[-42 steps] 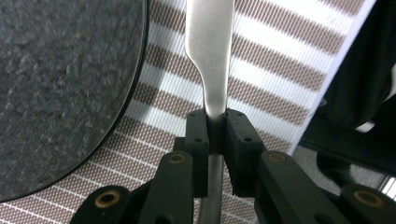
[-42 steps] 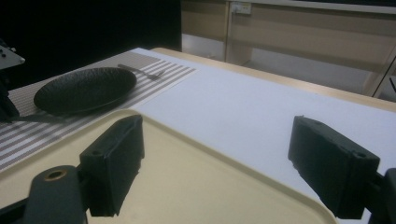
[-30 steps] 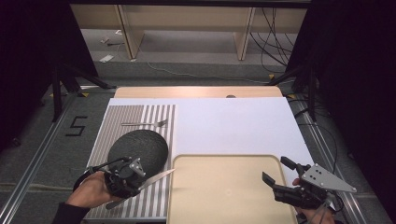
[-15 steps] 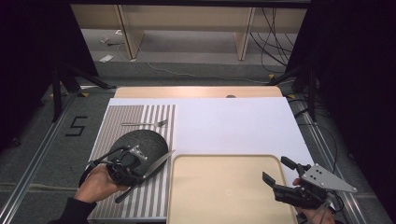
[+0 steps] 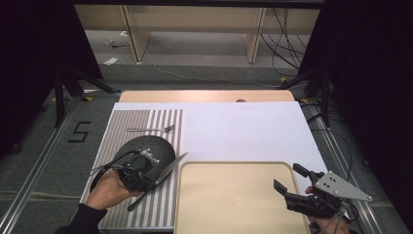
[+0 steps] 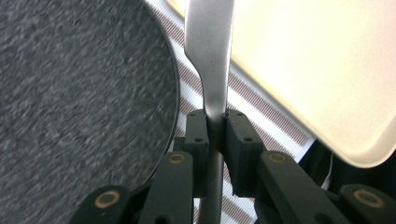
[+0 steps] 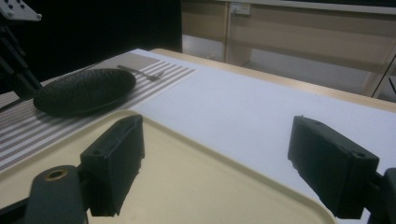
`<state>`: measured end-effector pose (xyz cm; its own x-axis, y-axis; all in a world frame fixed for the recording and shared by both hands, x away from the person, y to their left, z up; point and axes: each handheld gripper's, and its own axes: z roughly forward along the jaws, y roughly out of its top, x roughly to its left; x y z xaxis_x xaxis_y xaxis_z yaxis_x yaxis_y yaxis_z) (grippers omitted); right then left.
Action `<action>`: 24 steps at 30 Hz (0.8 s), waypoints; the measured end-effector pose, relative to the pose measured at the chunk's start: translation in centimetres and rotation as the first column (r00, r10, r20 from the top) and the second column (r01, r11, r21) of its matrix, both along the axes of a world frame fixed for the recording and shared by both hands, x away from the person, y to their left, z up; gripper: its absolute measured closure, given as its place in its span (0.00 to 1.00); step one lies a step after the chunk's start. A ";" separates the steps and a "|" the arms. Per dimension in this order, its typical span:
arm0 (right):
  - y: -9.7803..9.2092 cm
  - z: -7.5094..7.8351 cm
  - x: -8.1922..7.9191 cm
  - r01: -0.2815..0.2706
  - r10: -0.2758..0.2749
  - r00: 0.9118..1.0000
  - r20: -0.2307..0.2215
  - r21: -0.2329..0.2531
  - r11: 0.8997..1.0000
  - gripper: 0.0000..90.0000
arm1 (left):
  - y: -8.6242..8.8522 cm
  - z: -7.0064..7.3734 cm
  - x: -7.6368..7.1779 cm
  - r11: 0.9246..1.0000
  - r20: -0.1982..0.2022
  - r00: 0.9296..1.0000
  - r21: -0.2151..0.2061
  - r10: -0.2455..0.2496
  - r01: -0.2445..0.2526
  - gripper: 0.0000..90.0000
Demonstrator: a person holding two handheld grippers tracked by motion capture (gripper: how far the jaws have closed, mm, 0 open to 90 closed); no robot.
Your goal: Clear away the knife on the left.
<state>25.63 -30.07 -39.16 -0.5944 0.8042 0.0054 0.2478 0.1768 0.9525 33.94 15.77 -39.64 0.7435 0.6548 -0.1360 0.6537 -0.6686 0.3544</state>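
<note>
While the left gripper [image 6: 215,133] clamps a knife [image 6: 210,51], the right gripper [image 7: 215,163] gapes, seemingly above the tray [image 7: 196,186]

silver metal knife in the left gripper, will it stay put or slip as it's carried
The silver metal knife looks stiff, so it should not flex. Its polished handle is probably slippery, and the left gripper pinches it narrowly with the blade reaching far ahead, so it may pivot between the jaws.

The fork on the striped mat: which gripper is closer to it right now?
Left. The left gripper, shut on a knife, is over the black plate just below the fork. The right gripper is across the tray.
</note>
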 end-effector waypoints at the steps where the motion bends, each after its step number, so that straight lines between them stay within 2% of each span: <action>1: 0.0 0.0 0.0 -0.001 0.001 1.000 0.000 0.002 1.000 0.22 | -0.2 0.1 0.0 1.000 -0.001 1.000 0.000 -0.004 0.004 0.89; 8: 0.0 0.0 0.0 0.000 0.000 1.000 0.000 0.001 1.000 0.22 | -2.0 0.3 0.1 0.999 -0.014 0.999 -0.016 -0.032 0.032 0.89; 13: 0.0 0.0 0.0 0.000 0.000 1.000 0.001 0.000 1.000 0.22 | -3.3 0.7 0.0 0.997 -0.022 0.997 -0.047 -0.069 0.068 0.89; 24: -0.1 0.0 0.0 -0.001 0.001 1.000 0.002 0.001 1.000 0.22 | -6.6 0.8 -0.9 0.985 -0.032 0.988 -0.087 -0.152 0.149 0.89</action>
<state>25.59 -30.13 -39.13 -0.5948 0.8038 0.0050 0.2457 0.1759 0.9533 33.01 9.15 -38.82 0.8262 0.5206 -0.2155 0.5616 -0.7296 0.3902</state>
